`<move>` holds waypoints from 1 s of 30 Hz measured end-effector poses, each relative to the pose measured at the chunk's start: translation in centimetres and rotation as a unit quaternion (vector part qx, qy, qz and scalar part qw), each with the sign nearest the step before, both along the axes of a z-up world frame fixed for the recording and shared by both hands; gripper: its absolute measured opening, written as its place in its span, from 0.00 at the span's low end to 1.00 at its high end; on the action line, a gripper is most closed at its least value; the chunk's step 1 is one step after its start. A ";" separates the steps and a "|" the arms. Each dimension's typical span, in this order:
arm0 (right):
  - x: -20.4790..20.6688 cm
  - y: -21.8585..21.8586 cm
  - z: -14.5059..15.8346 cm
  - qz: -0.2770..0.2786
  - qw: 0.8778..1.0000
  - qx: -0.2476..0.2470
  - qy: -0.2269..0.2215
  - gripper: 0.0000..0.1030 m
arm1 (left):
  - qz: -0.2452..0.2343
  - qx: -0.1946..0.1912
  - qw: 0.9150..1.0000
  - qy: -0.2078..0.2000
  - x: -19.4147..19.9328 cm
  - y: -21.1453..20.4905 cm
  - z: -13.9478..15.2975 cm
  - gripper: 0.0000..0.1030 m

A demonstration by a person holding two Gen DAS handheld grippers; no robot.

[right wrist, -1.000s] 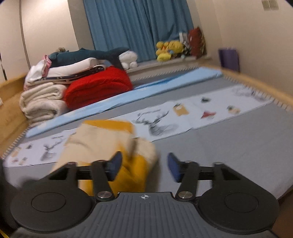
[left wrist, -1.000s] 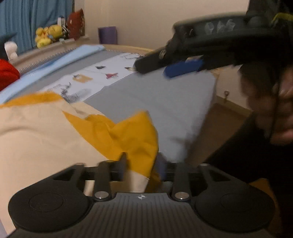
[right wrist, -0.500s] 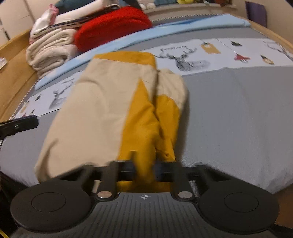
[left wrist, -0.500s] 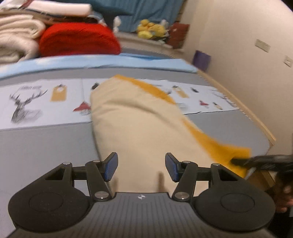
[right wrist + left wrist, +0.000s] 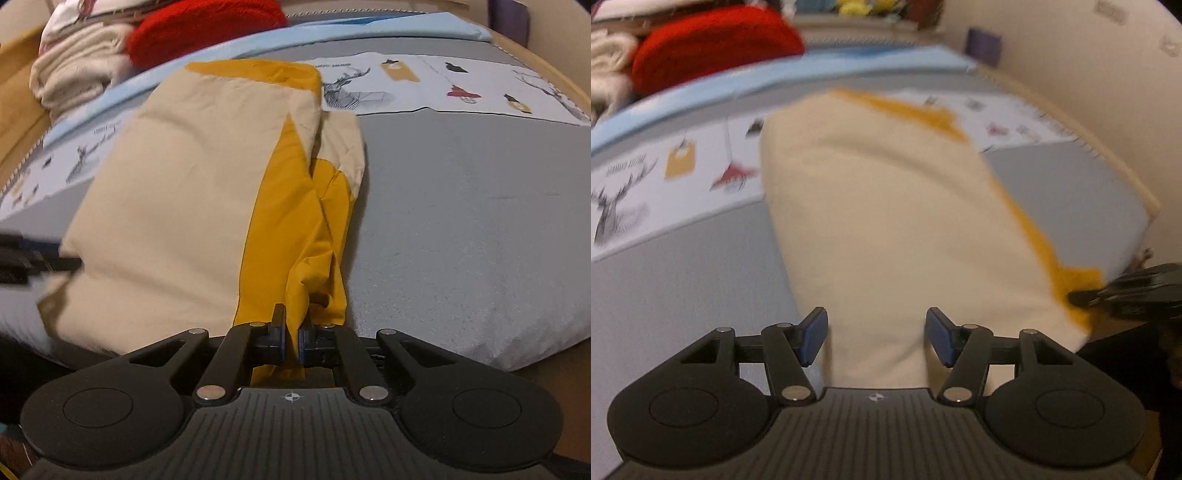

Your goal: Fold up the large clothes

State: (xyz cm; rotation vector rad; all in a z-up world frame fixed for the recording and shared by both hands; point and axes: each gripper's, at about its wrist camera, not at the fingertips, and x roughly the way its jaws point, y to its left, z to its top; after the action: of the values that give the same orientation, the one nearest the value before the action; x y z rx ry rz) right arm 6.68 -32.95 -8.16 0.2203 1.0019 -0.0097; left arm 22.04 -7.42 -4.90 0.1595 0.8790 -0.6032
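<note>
Our right gripper (image 5: 291, 345) is clamped on the mustard-yellow edge of the cream and yellow garment (image 5: 192, 192), its blue pads pinching a bunched fold of yellow cloth right at the near edge of the bed (image 5: 461, 236). Our left gripper (image 5: 876, 338) is spread wide, its blue fingertips (image 5: 812, 338) standing apart on either side of the cream cloth and gripping nothing; the fabric runs between them without being pinched

From the right wrist view, the garment lies folded lengthwise on the grey mattress, the cream panel broad on the left and a yellow strip running down toward our right gripper. The far end of the garment reaches the white printed band (image 5: 436, 86) of the bedding, with its deer and small picture motifs. At the left edge of that view the tip of the left gripper shows beside the cream corner

From the left wrist view, the right gripper shows dark at the yellow corner on the right side

Beyond the garment, against the far side, sit a red blanket (image 5: 207, 26) and a stack of cream towels (image 5: 77, 70), with a light blue sheet (image 5: 775, 79) in front
</note>
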 end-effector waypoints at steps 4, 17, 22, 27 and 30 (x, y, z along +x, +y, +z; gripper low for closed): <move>0.4 0.1 -0.4 0.004 1.000 -0.003 0.010 0.05 | -0.045 0.106 0.993 0.029 -0.6 -2.2 -3.9 0.59; -2.7 -1.1 5.6 -0.038 0.983 -0.059 -0.170 0.59 | -0.034 0.087 0.995 0.018 -1.2 -1.8 -2.8 0.63; -3.7 -1.0 7.2 -0.043 0.964 -0.109 -0.240 0.59 | -0.033 0.087 0.995 0.017 -1.6 -1.8 -2.7 0.66; -3.7 -0.5 8.7 -0.038 0.943 -0.146 -0.297 0.59 | -0.027 0.079 0.996 0.018 -1.5 -1.4 -2.2 0.66; -2.5 -0.3 9.5 -0.038 0.938 -0.146 -0.313 0.57 | -0.016 0.070 0.997 -0.001 -1.4 -1.1 -1.3 0.66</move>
State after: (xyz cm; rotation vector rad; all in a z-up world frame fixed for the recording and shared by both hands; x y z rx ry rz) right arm 4.19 -33.21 1.38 -0.0187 0.3459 -0.1497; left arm 20.61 -8.52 -6.15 0.3023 0.9181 -0.5709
